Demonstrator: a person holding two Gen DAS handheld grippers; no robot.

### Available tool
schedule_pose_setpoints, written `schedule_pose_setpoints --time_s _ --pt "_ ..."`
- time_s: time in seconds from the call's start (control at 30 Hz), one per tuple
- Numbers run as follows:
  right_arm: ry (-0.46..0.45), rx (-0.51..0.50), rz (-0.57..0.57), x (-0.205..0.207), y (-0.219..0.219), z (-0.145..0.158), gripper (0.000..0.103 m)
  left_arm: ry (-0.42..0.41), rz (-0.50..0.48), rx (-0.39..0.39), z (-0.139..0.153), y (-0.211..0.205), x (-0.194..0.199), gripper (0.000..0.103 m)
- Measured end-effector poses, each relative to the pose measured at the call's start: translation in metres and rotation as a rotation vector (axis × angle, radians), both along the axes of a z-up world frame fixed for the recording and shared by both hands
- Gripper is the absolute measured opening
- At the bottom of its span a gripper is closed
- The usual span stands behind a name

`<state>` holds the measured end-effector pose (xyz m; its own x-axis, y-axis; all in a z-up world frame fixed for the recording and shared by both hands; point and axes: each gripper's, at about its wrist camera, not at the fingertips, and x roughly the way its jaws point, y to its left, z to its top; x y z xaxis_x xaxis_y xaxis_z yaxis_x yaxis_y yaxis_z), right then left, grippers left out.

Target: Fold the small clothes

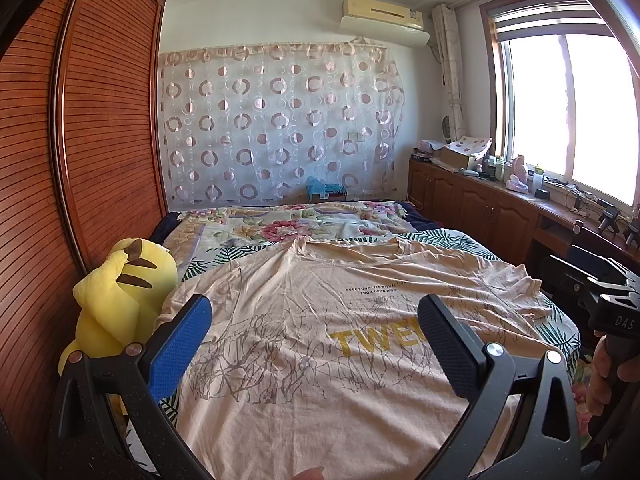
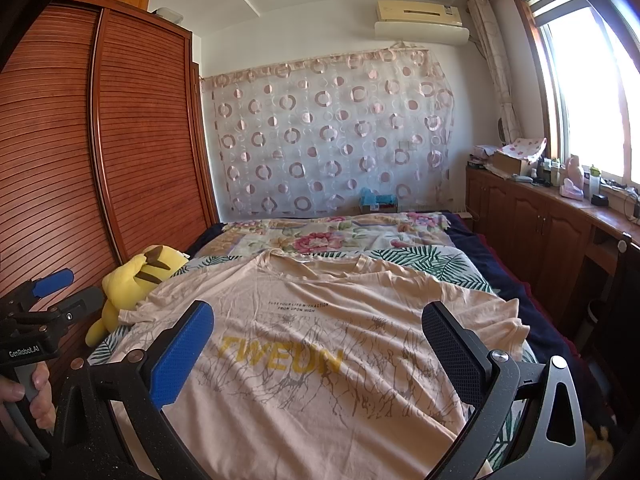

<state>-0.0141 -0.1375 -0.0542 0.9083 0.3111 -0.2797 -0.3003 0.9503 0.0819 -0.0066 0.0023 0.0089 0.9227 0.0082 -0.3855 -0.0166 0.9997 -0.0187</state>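
Across the lower centre of both wrist views lies the peach T-shirt (image 1: 320, 344), spread face up on the bed (image 1: 460, 240), collar toward the top of the frame and hem toward the bottom edge. Its front carries a yellow word, small dark lines of text above it, and grey branch-like print. The fabric is wrinkled; one sleeve lies bunched at the right of the left wrist view, the other at the left beside the yellow plush toy (image 1: 120, 300).

My left gripper (image 1: 316, 344) frames the shirt from the bottom of its own view, fingers spread wide with nothing between them; the blue pad (image 1: 180, 352) stands lower left, the black pad (image 1: 448, 344) lower right. I cannot tell whether the pads touch the cloth. My right gripper (image 2: 320, 352) shows the same wide-apart stance in its own view, empty, blue pad (image 2: 182, 356) at left and black pad (image 2: 452, 352) at right.

At the right edge of the left wrist view, my right hand (image 1: 604, 380) wraps a black handle. At the lower left of the right wrist view, my left hand (image 2: 24, 400) grips the other handle.

Beyond the shirt lie a leaf-print sheet (image 2: 432, 264) and a floral blanket (image 1: 288, 224). A slatted wooden wardrobe (image 1: 100, 140) fills the left; a circle-patterned curtain (image 1: 280, 120) hangs at centre, an air conditioner (image 1: 384, 12) above it, a window (image 1: 568, 112) and low cabinets (image 1: 472, 204) at right.
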Motion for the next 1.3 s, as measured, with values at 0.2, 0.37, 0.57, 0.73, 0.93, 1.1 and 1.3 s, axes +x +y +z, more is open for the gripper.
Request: schedule_pose_setpoints --time_s 0.2,0.37,0.57,0.73,0.93,1.1,1.3 --pt "0.029 -0.001 0.017 0.010 -0.001 -0.006 0.103 0.040 0.012 -0.006 -0.002 0.005 0.004 0.103" --pt "0.075 -0.026 0.048 0.029 0.004 -0.013 0.103 0.090 0.052 -0.019 -0.022 0.024 0.014 0.103" --pt "0.128 -0.073 0.095 0.059 0.018 -0.020 0.103 0.152 0.109 -0.039 -0.049 0.064 0.028 0.103" --pt "0.135 -0.137 0.130 0.077 0.034 -0.027 0.100 0.191 0.148 -0.045 -0.063 0.097 0.039 0.103" --pt "0.192 -0.213 0.168 0.096 0.052 -0.032 0.100 0.246 0.176 -0.039 -0.076 0.128 0.048 0.103" --pt "0.260 -0.266 0.177 0.114 0.061 -0.036 0.100 0.286 0.170 -0.043 -0.082 0.150 0.060 0.099" --pt "0.307 -0.285 0.205 0.124 0.061 -0.034 0.100 0.350 0.149 -0.093 -0.090 0.174 0.081 0.084"
